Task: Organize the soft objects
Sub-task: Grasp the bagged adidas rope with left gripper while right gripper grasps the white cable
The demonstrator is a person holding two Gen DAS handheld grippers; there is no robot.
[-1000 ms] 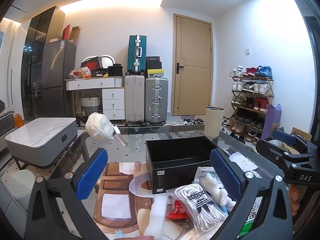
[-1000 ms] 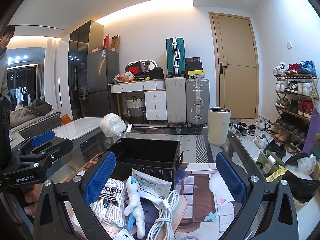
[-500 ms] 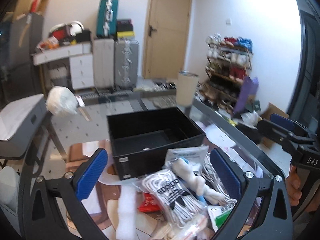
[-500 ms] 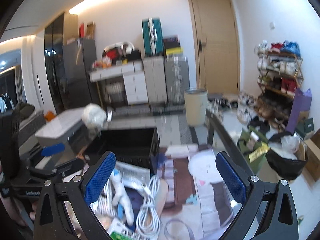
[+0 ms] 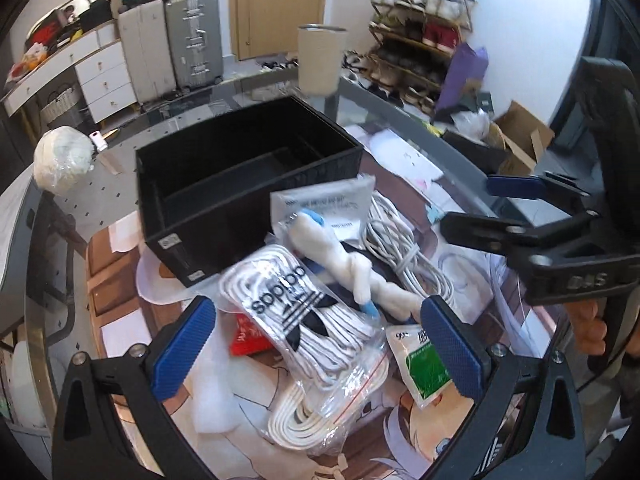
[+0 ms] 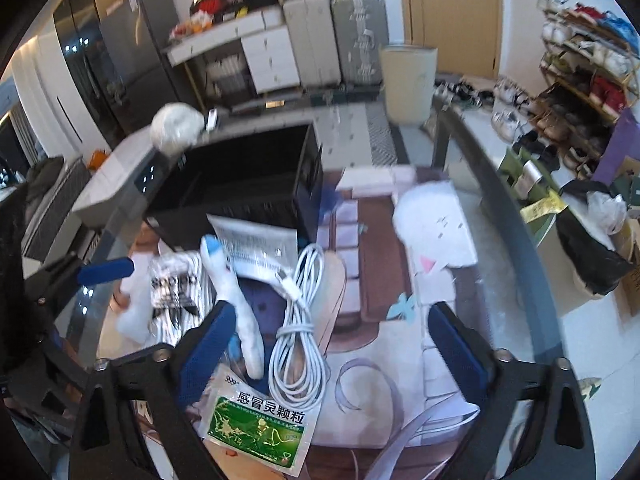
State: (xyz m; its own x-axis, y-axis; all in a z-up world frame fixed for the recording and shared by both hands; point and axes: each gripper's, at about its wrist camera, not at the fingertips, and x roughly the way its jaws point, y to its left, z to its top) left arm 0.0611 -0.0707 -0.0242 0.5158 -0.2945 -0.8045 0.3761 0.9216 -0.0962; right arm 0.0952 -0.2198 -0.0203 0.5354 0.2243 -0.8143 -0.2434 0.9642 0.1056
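The clear zip bag of white laces (image 5: 304, 320) carries a black three-stripe trefoil logo, its lettering upside down from here. A green-and-white sachet (image 6: 260, 424) is printed with "感冒灵颗粒". The right claw's black body reads "DAS" in the left wrist view. A pale foil pouch (image 5: 324, 204) bears print too small to read.

The left claw (image 5: 316, 344) hangs wide open over the pile and grips nothing; the laces bag lies between its blue pads (image 5: 182, 342), touching neither. Just beyond its tips a limp white plush toy (image 5: 348, 264) with blue trim lies across the bag and a coiled white cable (image 5: 404, 256). Farther ahead stands the open black box (image 5: 240, 184), with the foil pouch leaning against its near wall.

The right claw (image 6: 324, 344) is also open and empty, though its jaws have just been narrowing a little. The cable coil and the sachet lie between its fingers, the plush toy by its left finger (image 6: 208, 344). Everything rests on a glass table (image 6: 500, 248).
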